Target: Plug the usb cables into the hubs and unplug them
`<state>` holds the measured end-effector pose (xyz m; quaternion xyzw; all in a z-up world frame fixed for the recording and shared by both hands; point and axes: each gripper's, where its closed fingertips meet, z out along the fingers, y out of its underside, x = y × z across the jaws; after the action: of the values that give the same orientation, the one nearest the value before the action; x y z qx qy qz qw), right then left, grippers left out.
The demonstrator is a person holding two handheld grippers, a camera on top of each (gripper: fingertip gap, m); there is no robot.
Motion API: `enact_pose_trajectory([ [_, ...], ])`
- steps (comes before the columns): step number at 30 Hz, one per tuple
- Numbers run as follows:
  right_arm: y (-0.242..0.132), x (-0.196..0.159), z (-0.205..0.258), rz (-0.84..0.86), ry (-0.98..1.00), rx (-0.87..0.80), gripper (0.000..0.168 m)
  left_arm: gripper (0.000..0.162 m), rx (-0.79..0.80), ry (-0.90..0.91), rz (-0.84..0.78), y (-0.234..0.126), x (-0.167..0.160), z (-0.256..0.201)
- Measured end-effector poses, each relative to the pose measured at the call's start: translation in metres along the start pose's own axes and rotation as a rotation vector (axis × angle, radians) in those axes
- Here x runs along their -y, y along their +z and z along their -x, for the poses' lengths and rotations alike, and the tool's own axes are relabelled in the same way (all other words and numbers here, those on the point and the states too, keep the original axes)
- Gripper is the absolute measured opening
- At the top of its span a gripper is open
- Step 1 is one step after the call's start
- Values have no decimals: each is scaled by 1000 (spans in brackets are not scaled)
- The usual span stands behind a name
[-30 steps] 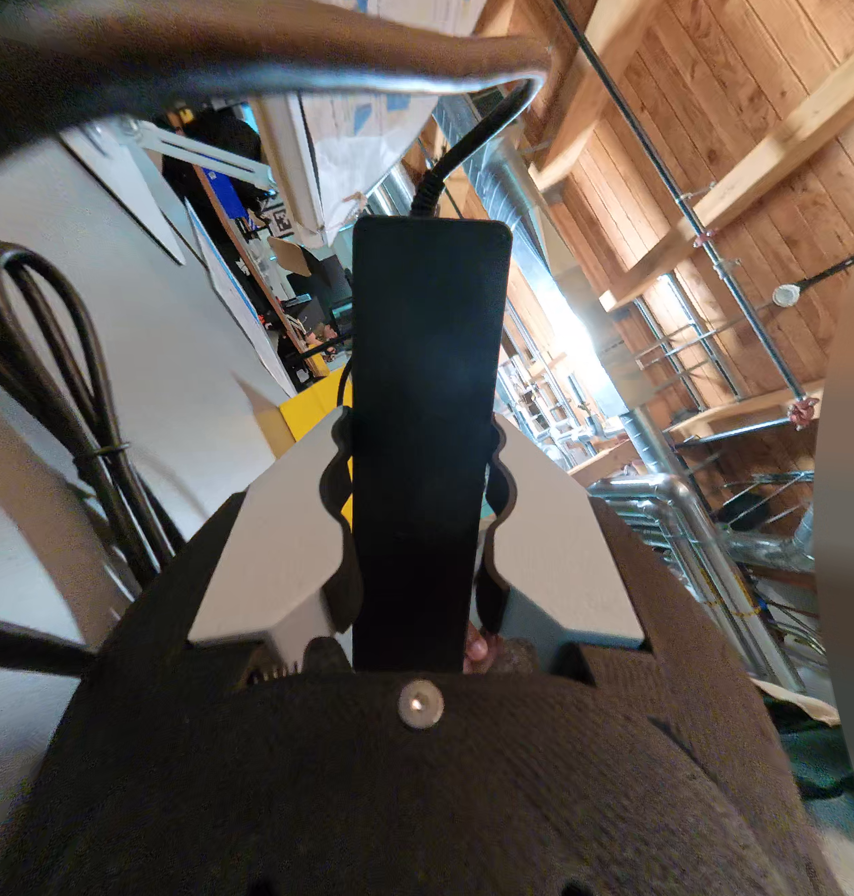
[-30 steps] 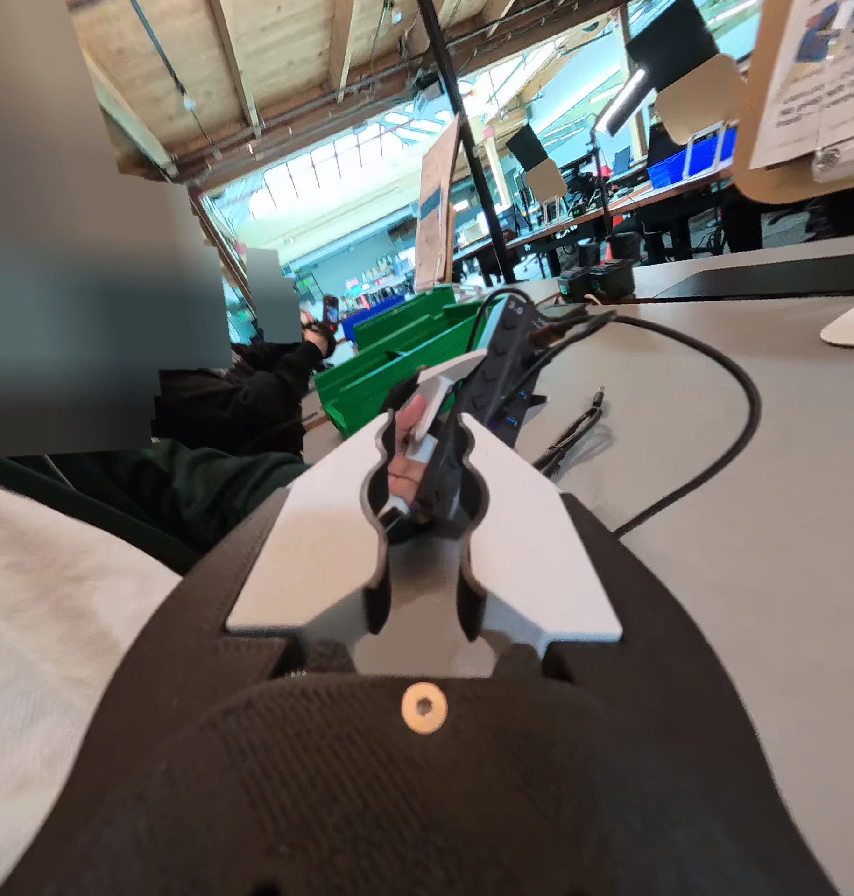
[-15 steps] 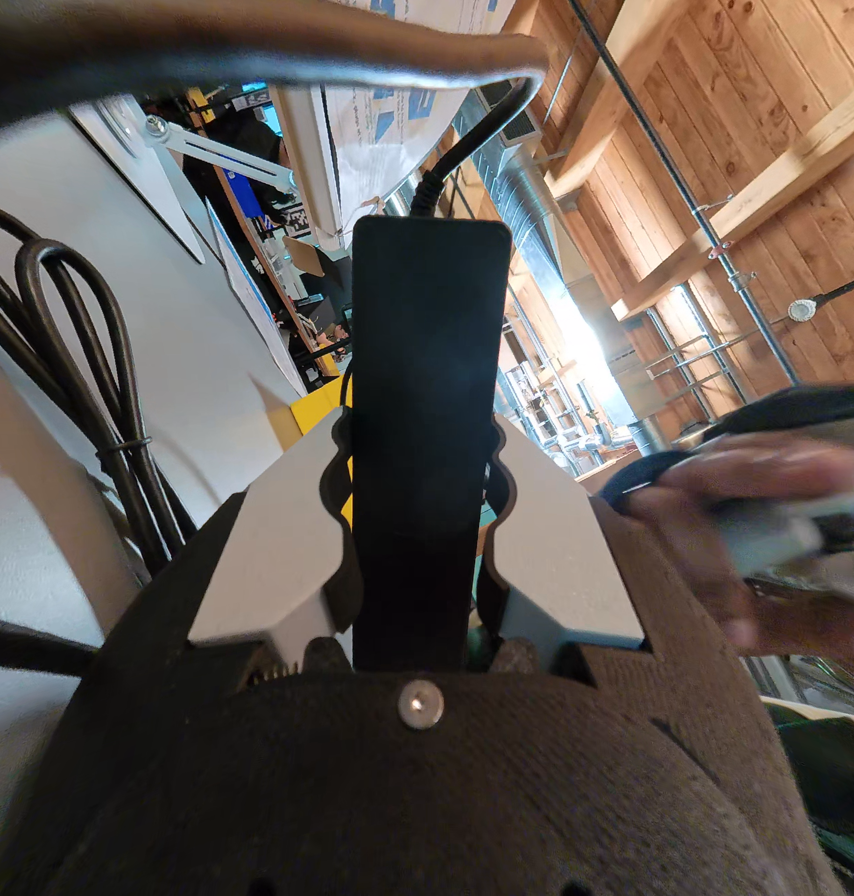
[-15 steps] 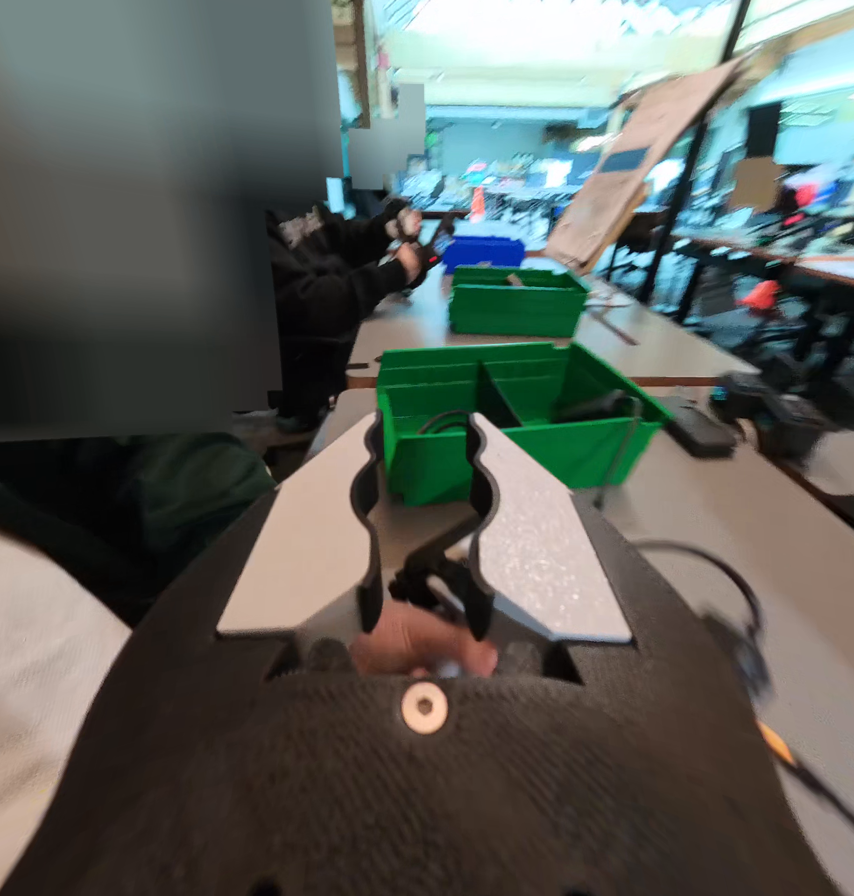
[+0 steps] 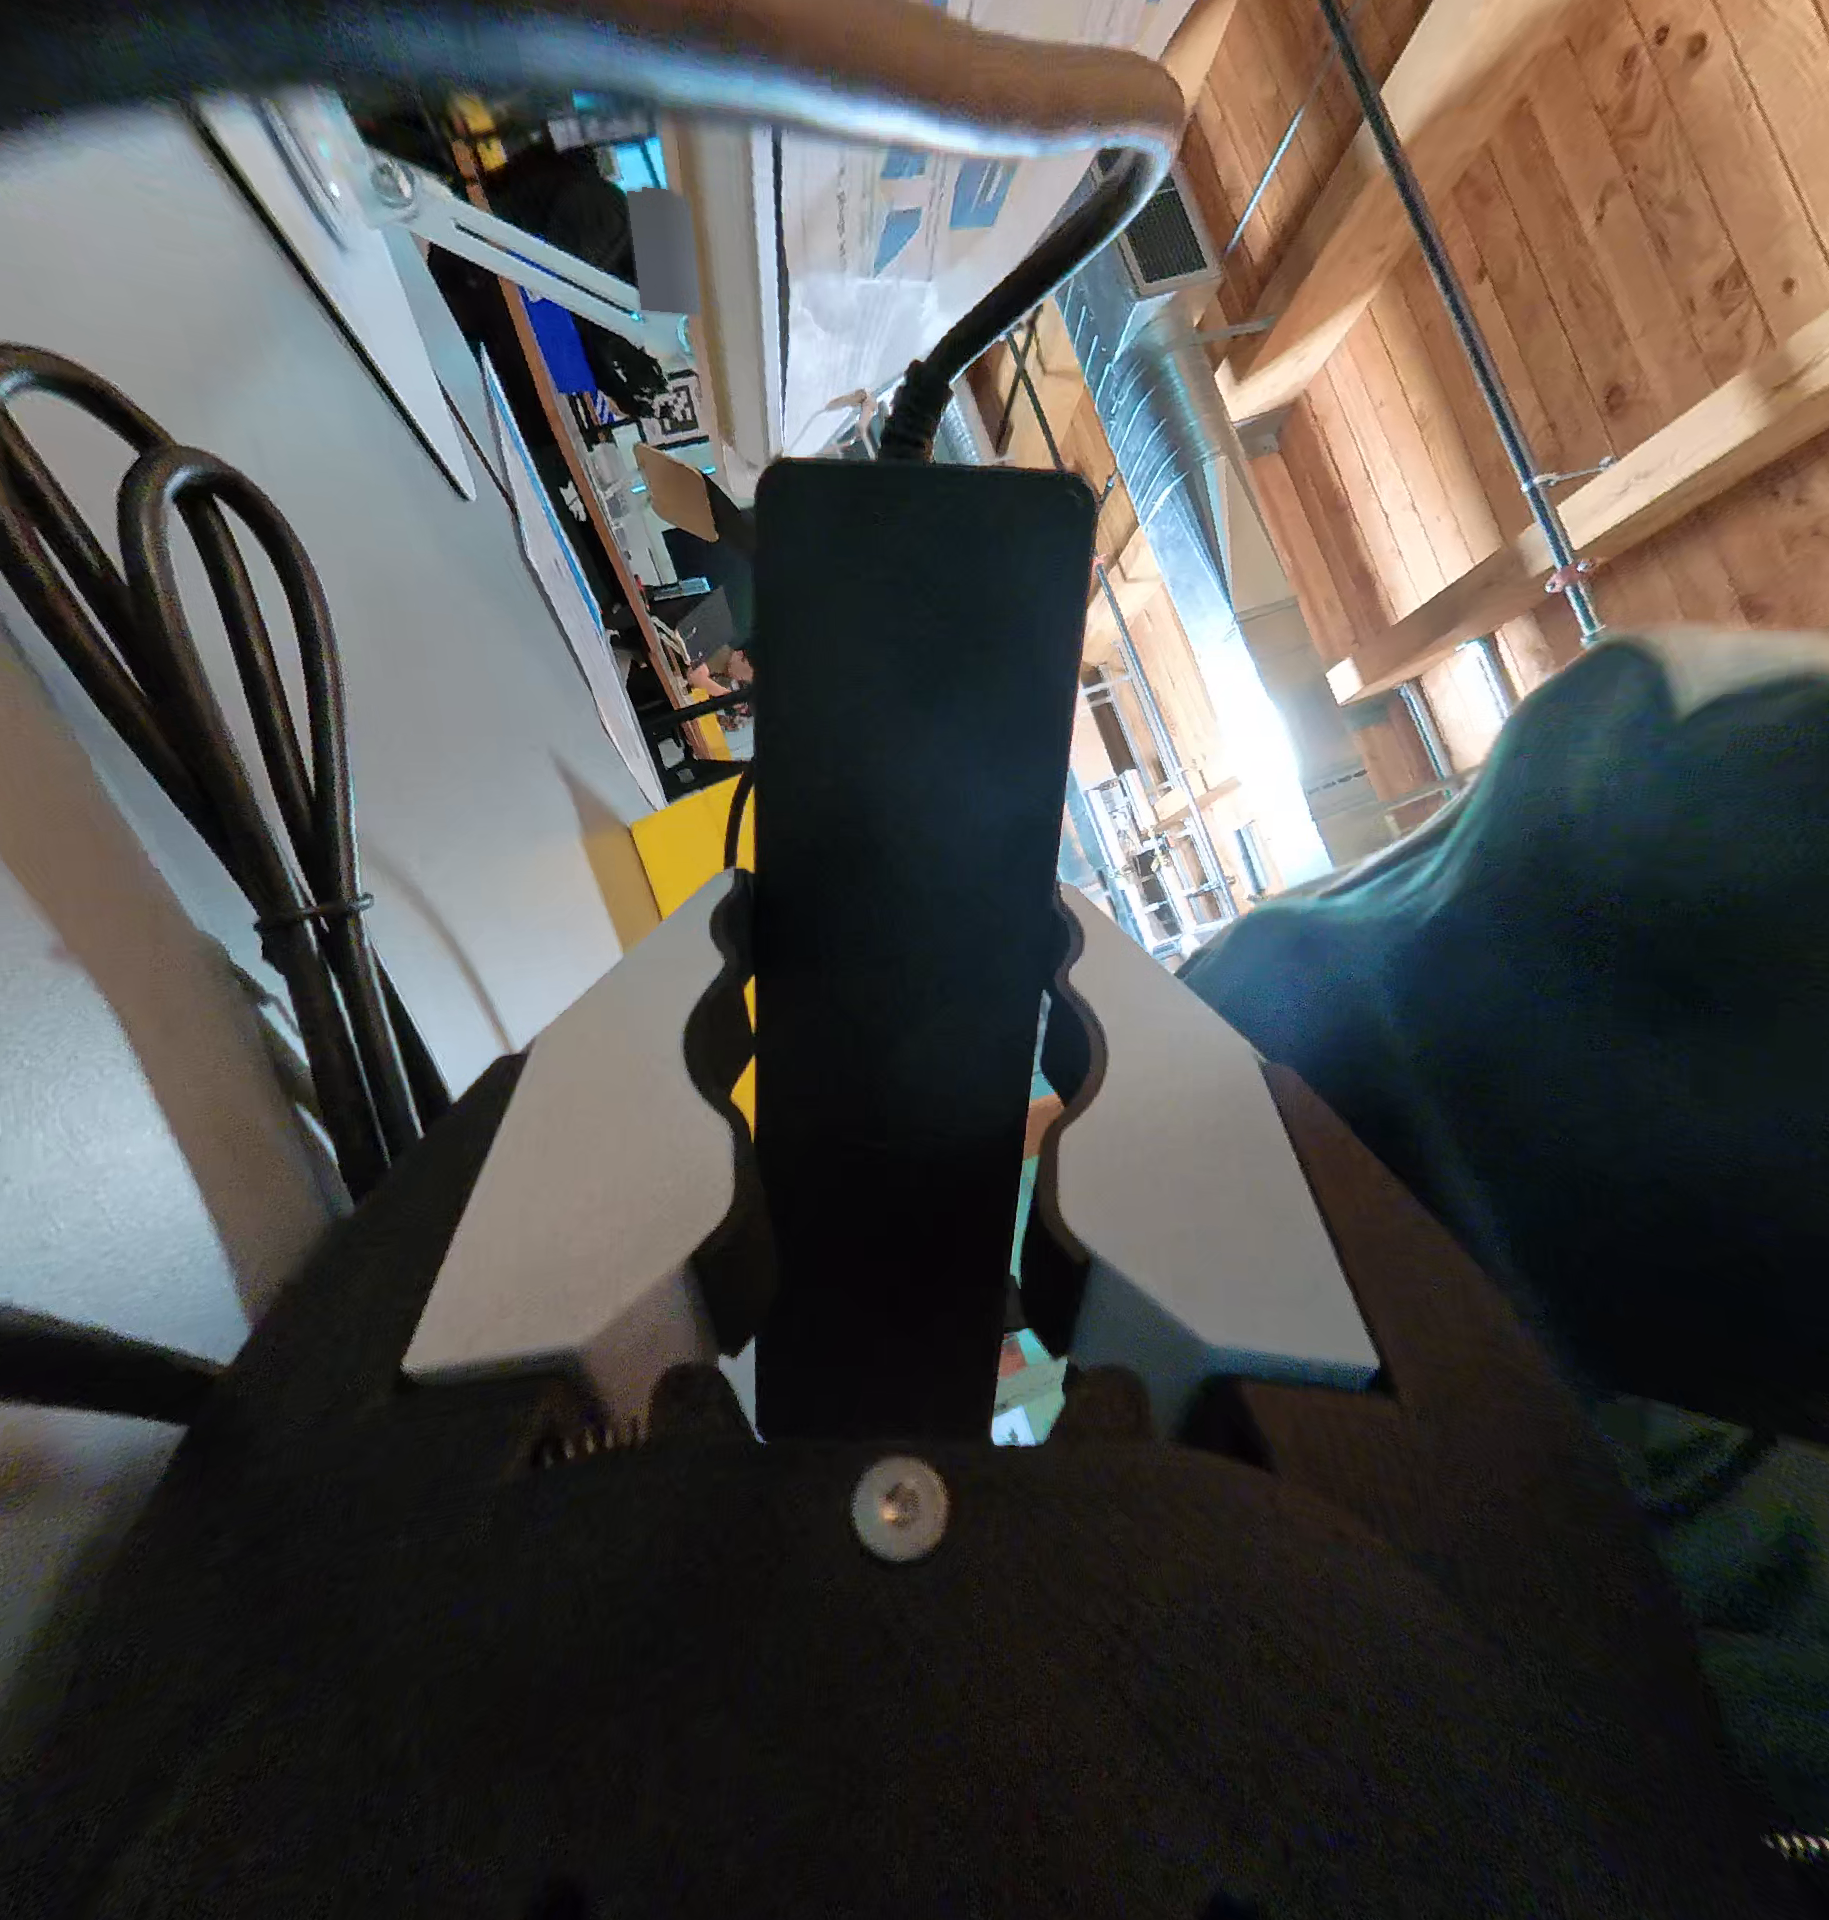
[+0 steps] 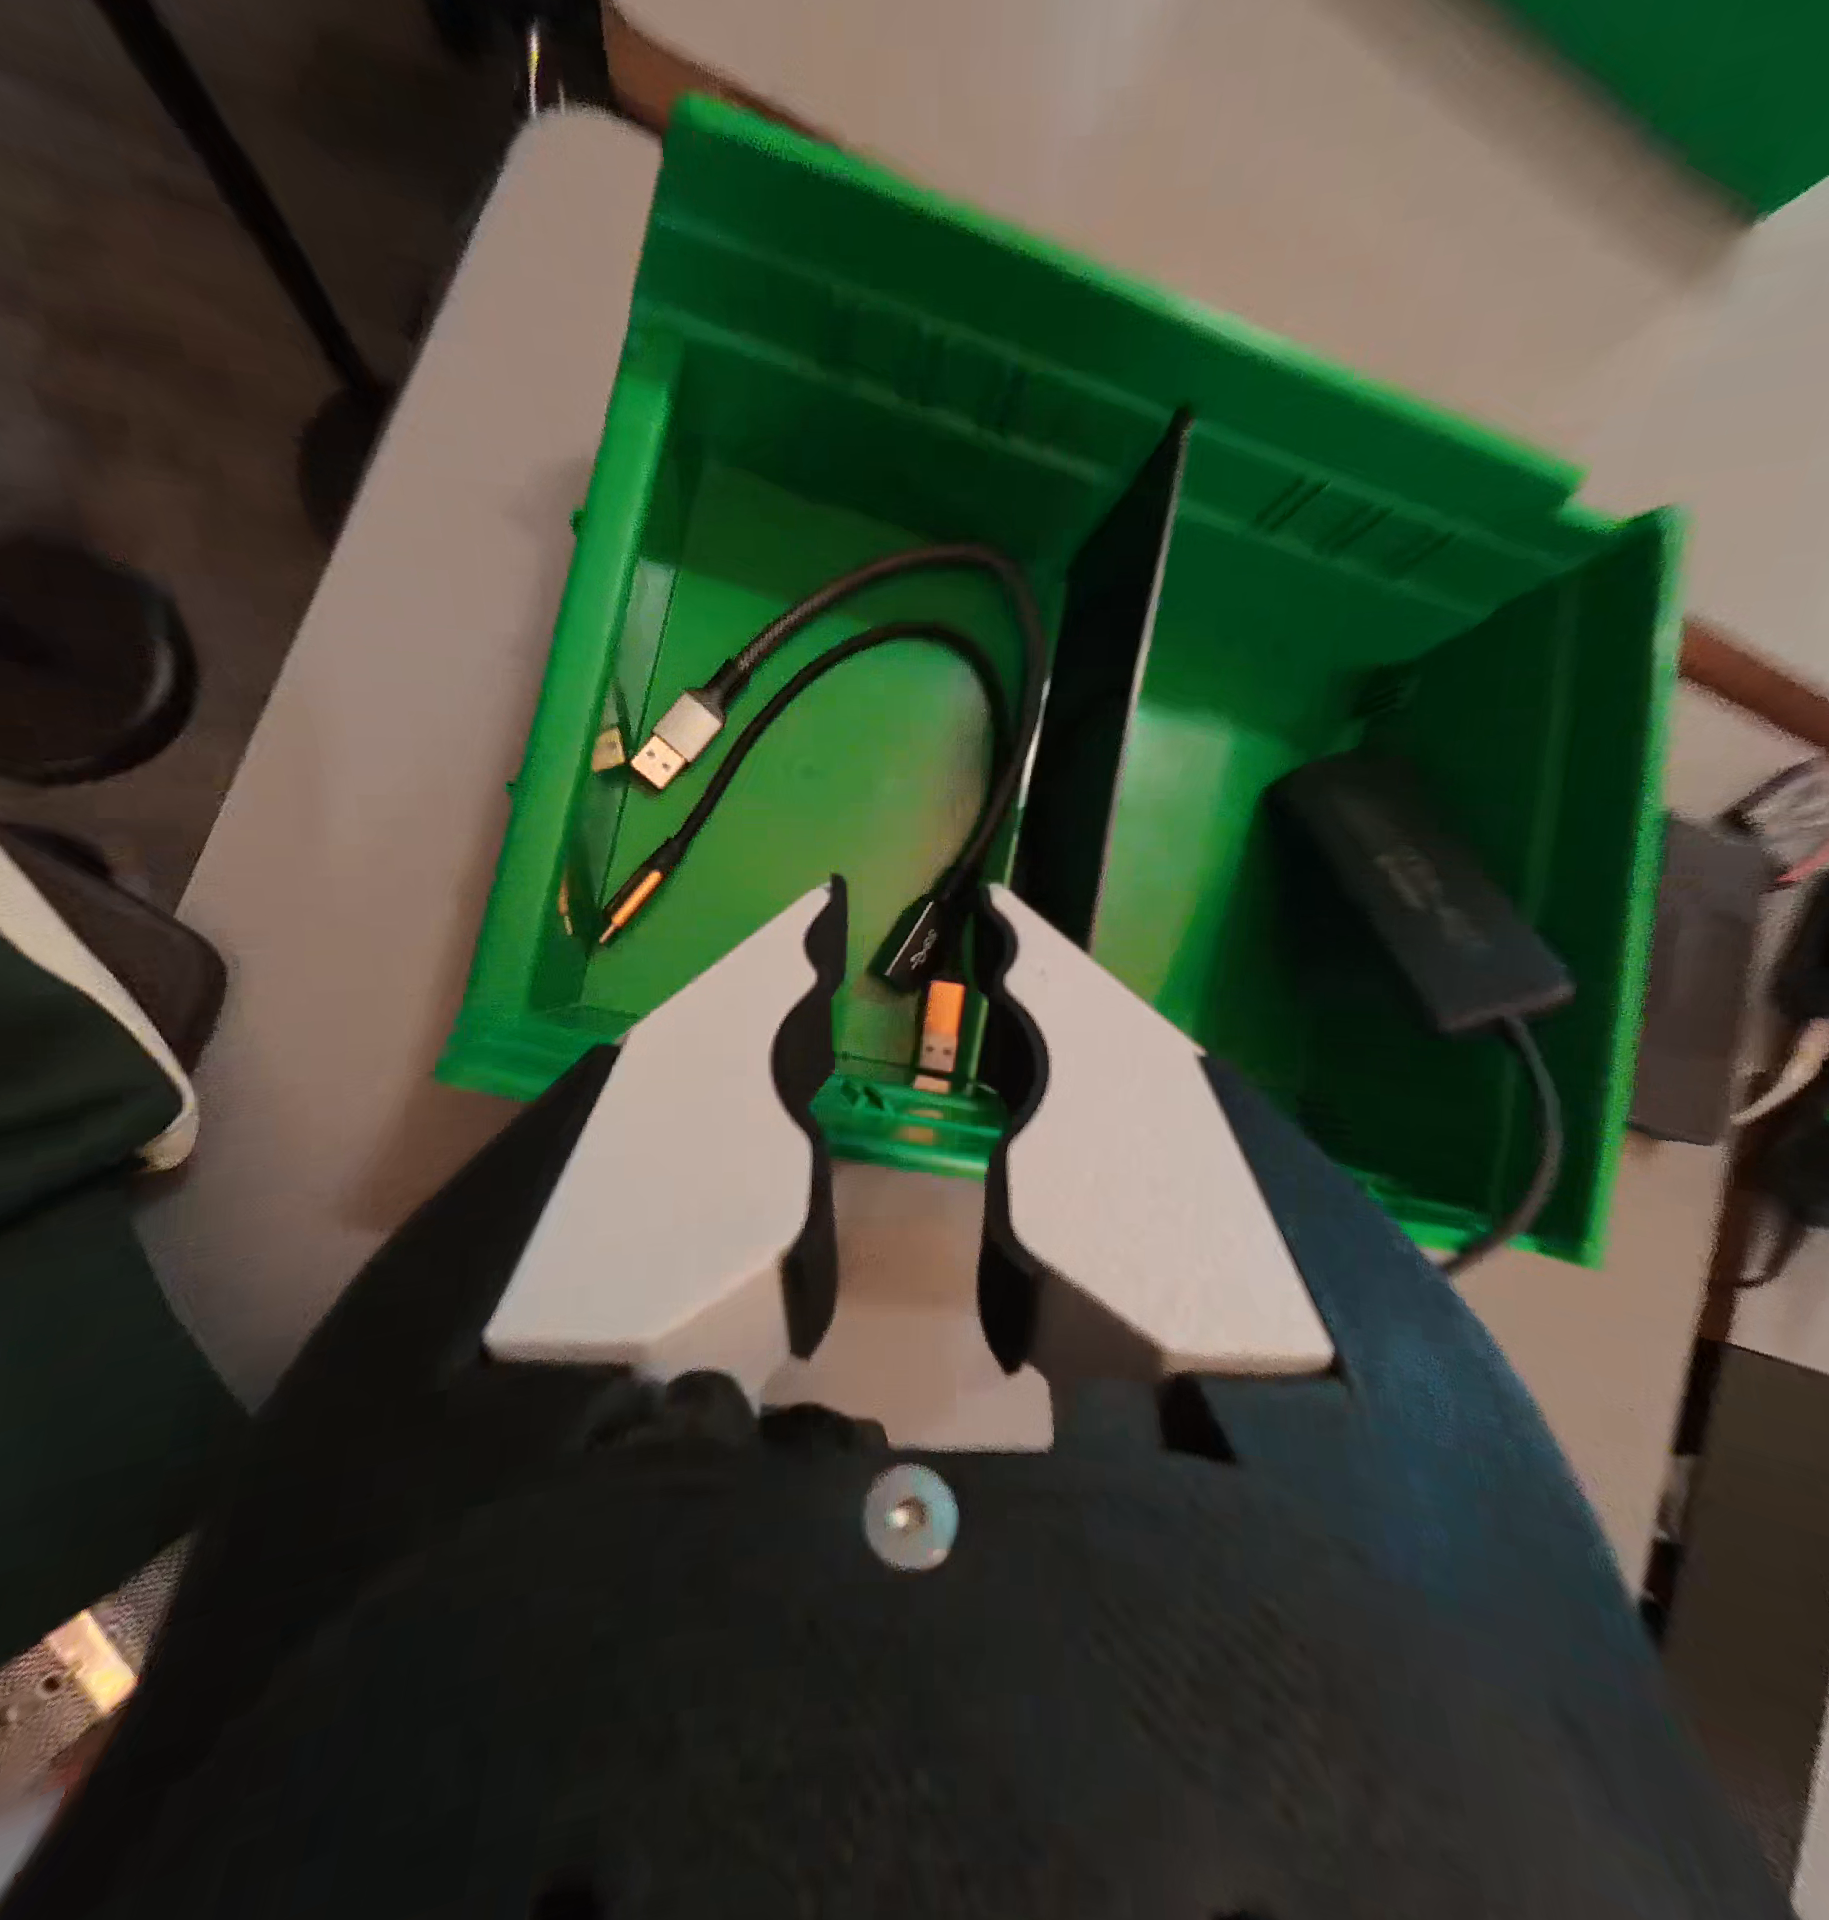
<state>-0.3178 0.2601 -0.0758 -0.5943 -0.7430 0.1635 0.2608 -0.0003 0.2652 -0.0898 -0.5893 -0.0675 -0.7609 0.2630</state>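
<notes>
- Right now our left tool [image 5: 894, 1101] is clamped on a black hub [image 5: 915, 935], held pointing up toward the wooden ceiling, with its own lead [image 5: 1014, 301] curling away from the far end.
- Our right tool [image 6: 910, 1049] hangs over the green bin [image 6: 785, 260] on the grey surface [image 6: 349, 831], its jaws set narrowly apart and holding nothing.
- Two cables lie in the bin's left compartment: a braided one with a silver plug [image 6: 676, 740], and a thinner one whose orange plug [image 6: 943, 1023] sits just past our fingertips beside a dark connector [image 6: 915, 945].
- A second hub [image 6: 1419, 883] rests in the right compartment, beyond the black divider [image 6: 1097, 686].
- Picking up a cable looks like the step in hand. The view is blurred, so which plug belongs to which cable is probably as we say, not certainly.
- To do it well, we should lower the jaws squarely over one plug body, not the cord, and grip behind the metal tip.
- We should keep the held hub steady so its ports face the incoming plug.
</notes>
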Motion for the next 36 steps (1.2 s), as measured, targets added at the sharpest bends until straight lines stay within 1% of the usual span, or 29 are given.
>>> enact_pose_trajectory([
  [3,29,-5,1,146,40,106,28,53,-4,-7,11,1,-2,-1],
  [5,44,-8,6,234,18,137,23,53,-2,-8,13,1,-3,0],
  [7,58,-6,12,285,-29,147,23,53,2,-15,10,1,-2,1],
  [10,76,7,33,274,-112,200,23,53,4,-25,8,1,-1,2],
  [12,86,11,44,289,-126,223,23,53,5,-28,7,1,-1,2],
  [15,101,11,44,343,-77,215,23,53,3,-36,14,1,-3,3],
  [18,112,19,44,329,25,269,24,53,5,-33,18,2,-4,3],
  [21,122,18,47,349,118,337,32,53,5,-37,16,2,-3,4],
  [23,131,10,44,380,101,309,40,53,4,-42,16,2,-3,4],
  [24,133,11,41,370,69,284,31,52,2,-43,17,2,-3,4],
  [25,132,11,43,364,48,284,29,53,0,-45,18,2,-2,4],
  [26,131,13,45,353,41,292,20,53,-1,-49,18,1,-2,4],
  [27,128,17,46,327,34,290,16,53,-2,-55,16,1,-1,4],
  [29,115,30,43,238,12,279,9,52,-3,-62,14,1,-1,4],
  [32,70,64,27,18,56,253,0,53,-7,-59,19,1,-2,3],
  [34,31,83,14,-127,118,253,0,53,-7,-58,21,1,-3,3],
  [36,-1,91,1,-227,177,246,0,53,-2,-50,26,3,-5,5],
])
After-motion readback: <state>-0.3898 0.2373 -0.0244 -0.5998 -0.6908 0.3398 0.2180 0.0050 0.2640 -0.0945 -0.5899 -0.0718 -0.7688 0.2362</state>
